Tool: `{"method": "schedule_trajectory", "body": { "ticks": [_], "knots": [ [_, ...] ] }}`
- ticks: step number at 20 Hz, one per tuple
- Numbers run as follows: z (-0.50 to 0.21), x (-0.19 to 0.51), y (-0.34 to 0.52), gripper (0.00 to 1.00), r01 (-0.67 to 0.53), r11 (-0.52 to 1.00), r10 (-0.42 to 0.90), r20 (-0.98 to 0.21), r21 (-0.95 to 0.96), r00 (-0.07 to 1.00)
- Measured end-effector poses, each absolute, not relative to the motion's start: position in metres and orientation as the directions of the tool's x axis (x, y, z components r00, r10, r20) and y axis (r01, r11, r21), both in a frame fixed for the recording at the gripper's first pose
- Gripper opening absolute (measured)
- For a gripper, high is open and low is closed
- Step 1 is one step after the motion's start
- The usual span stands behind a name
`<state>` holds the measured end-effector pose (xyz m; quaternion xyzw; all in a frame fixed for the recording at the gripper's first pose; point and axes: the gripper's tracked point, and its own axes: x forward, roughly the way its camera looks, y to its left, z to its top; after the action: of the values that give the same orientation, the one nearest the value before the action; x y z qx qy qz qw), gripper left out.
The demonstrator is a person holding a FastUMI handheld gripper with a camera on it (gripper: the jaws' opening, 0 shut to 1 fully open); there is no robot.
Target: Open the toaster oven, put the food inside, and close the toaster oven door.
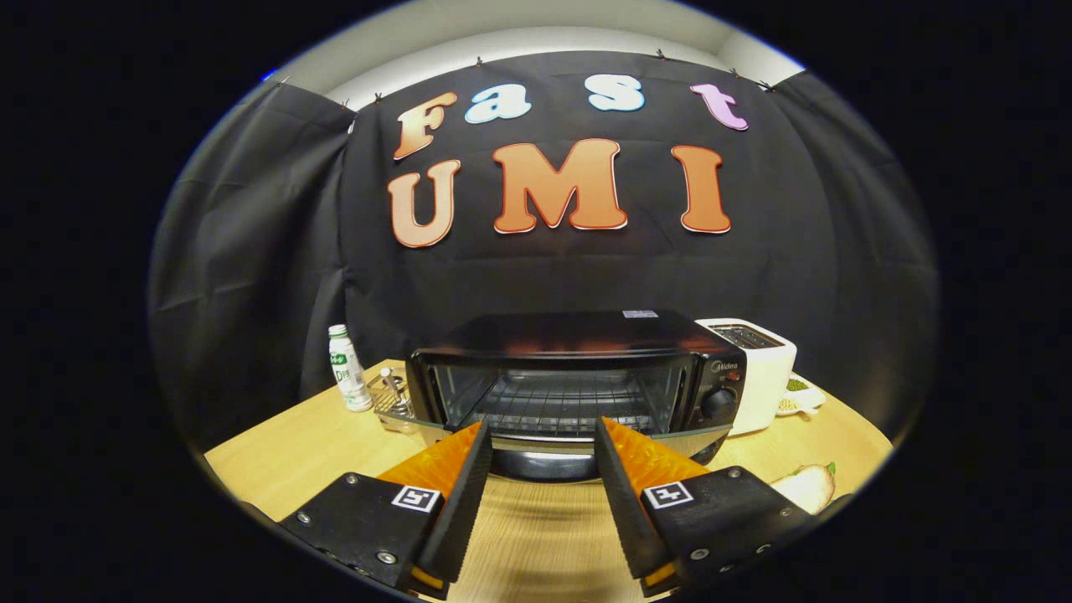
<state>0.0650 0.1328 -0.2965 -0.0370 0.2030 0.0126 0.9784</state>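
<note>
The gripper (540, 435) has its jaws released, spread wide with nothing between them but bare wooden tabletop (276, 456), and they grasp nothing. Their tips sit at the front edge of the lowered glass door (548, 429) of the toaster oven (578, 377), one tip toward each side of that edge; whether they touch the glass cannot be told. The door appears folded down to near level, so the opening step is judged done or nearly so, and loading is the step in hand. The food, a pale rounded piece with a green leaf at one end, likely bread (806, 486), lies on the tabletop beside the right jaw, well to the side of the oven mouth. To do this step well, draw the jaws back clear of the door edge first, swing across to the food, and close on its middle gently, since it looks soft and may crush or tear. Carry it in above the door, not dragging across the glass, and set it on the wire rack (557, 402) visible inside the cavity. Farther off, the control knob (718, 404) sits on the oven's right panel. A white pop-up toaster (758, 368) stands just right of the oven, a small dish (800, 400) beyond it, and a white bottle (347, 368) with a wire tray (389, 400) stands left.
</note>
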Motion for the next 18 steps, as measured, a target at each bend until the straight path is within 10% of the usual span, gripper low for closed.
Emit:
{"method": "schedule_trajectory", "body": {
  "ticks": [18],
  "knots": [
    [-0.405,-0.034,0.131,0.59,-0.045,0.973,0.189,-0.675,0.226,0.714]
  ]
}}
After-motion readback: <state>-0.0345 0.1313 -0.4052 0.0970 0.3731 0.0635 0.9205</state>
